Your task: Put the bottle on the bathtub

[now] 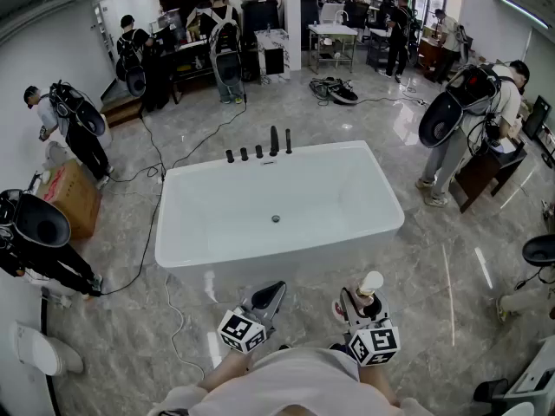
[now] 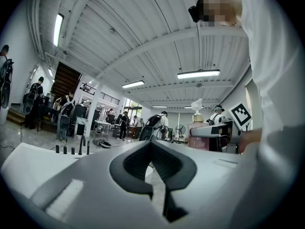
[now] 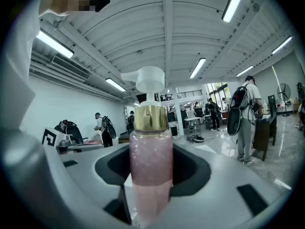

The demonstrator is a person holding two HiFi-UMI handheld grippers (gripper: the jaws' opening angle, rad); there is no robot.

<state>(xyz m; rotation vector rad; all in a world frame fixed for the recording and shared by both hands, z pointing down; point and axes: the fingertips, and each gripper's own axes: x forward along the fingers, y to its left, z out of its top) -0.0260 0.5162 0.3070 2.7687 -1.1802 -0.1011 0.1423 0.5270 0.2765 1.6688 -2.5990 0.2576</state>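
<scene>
A white freestanding bathtub (image 1: 286,256) stands just ahead of me, with black taps (image 1: 260,152) on its far rim. My right gripper (image 1: 362,304) is shut on a pink pump bottle (image 1: 370,286) and holds it upright near the tub's front right side. In the right gripper view the bottle (image 3: 151,161) fills the space between the jaws of the right gripper (image 3: 150,151), showing a gold collar and a white pump head. My left gripper (image 1: 272,295) is shut and empty, level, pointing at the tub's front wall. In the left gripper view the jaws of the left gripper (image 2: 152,144) meet, the tub (image 2: 28,163) is at left and the bottle (image 2: 199,128) at right.
Several people with backpack rigs stand around the hall. A cardboard box (image 1: 71,199) sits left of the tub, and a black cable (image 1: 153,232) runs along the floor there. A toilet (image 1: 35,350) is at the lower left, a wooden cabinet (image 1: 486,173) at the right.
</scene>
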